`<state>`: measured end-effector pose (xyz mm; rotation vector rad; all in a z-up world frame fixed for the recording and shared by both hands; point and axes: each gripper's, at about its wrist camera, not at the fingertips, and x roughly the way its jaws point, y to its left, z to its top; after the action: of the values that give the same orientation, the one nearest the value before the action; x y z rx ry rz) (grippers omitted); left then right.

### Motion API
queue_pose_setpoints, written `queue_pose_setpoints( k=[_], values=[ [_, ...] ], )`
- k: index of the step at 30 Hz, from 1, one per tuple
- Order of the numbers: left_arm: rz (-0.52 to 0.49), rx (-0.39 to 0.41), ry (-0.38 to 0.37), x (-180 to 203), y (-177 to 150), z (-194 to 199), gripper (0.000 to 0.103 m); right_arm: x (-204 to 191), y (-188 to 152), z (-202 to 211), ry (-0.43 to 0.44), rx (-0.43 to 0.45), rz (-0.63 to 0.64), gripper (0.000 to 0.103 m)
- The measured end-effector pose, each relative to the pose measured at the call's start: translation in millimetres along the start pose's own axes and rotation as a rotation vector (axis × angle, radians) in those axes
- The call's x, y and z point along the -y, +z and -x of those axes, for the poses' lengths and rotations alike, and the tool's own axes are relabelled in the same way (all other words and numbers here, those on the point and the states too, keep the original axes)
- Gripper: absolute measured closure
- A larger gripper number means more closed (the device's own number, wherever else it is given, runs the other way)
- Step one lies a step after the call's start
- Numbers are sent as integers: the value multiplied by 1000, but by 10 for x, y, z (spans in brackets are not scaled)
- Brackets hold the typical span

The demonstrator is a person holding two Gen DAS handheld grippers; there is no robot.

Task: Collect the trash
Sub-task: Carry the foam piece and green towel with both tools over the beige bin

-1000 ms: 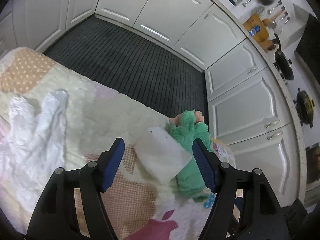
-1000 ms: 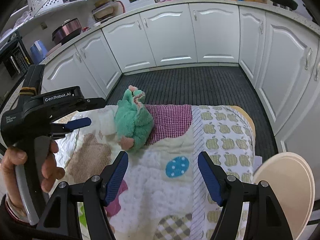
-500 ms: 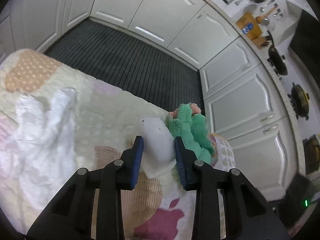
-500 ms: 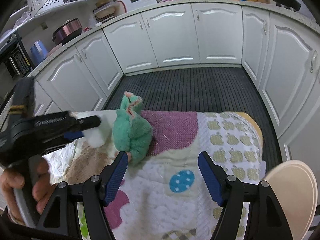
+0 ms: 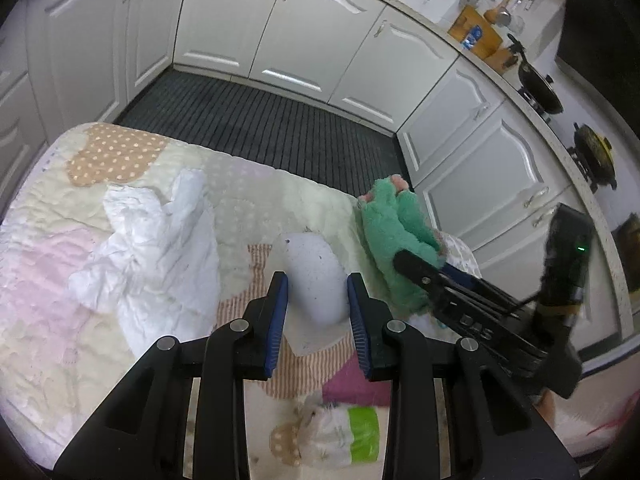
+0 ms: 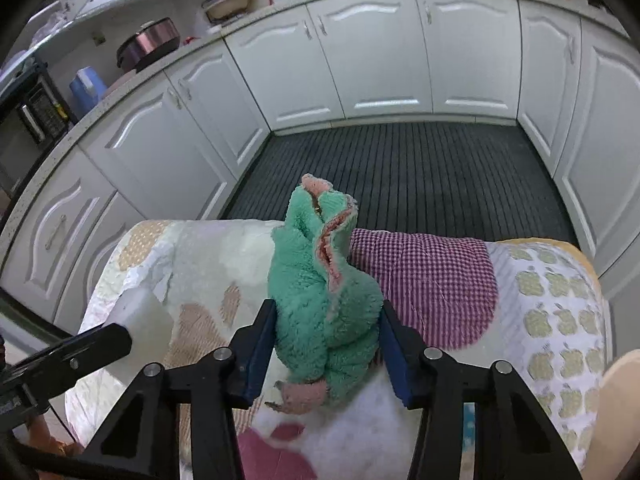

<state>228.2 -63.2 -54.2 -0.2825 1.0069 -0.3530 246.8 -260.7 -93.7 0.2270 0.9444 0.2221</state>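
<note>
Two grippers at work over patchwork quilted cloth (image 5: 248, 204) covering the tabletop.

Left gripper (image 5: 318, 300): narrowed onto pale white folded paper piece (image 5: 314, 276), blue pads pressing both sides. Paper piece between the fingers, bulged upward, lower edge touching the cloth on a brown striped patch.

Right gripper (image 6: 326, 344): partly closed around fluffy green plush cloth with pink trim (image 6: 324, 296). Blue pads touching both flanks of the plush; bundle standing tall between the fingers, pink-edged top pointing away from the camera. Base resting on the quilt, just beside a purple checked patch (image 6: 432, 280). Seen from the left wrist view, same plush (image 5: 394, 240) just right of the held paper, near the far right edge of the tabletop, with the right gripper's black finger lying across it.

Large crumpled white tissue (image 5: 156, 256) spread on the quilt left of the left gripper, apart from its fingers.

Small wrapped packet with green band (image 5: 340, 432) lying on the cloth under the left gripper's frame, blurred.

White kitchen cabinets (image 6: 380, 48) and dark ribbed floor mat (image 6: 400, 168) beyond the tabletop.
</note>
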Motion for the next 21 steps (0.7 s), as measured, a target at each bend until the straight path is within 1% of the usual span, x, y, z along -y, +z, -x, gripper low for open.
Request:
queue_pose_setpoints(
  k=[5, 8, 11, 13, 16, 21],
  values=[
    [-44, 4, -8, 101, -197, 95, 75, 15, -265, 524, -9, 63, 8, 56],
    [-74, 16, 1, 184, -326, 161, 75, 66, -461, 814, -17, 95, -14, 56],
    [-90, 8, -20, 279, -447, 220, 75, 92, -644, 1038, -42, 118, -16, 56],
    [-107, 7, -31, 387, -530, 271, 75, 132, -786, 1198, -65, 138, -23, 56],
    [-146, 15, -39, 564, -645, 343, 75, 221, -940, 1387, -71, 160, -56, 56],
    [-204, 20, -58, 870, -832, 412, 75, 422, -1196, 1692, -108, 190, -112, 56]
  ],
)
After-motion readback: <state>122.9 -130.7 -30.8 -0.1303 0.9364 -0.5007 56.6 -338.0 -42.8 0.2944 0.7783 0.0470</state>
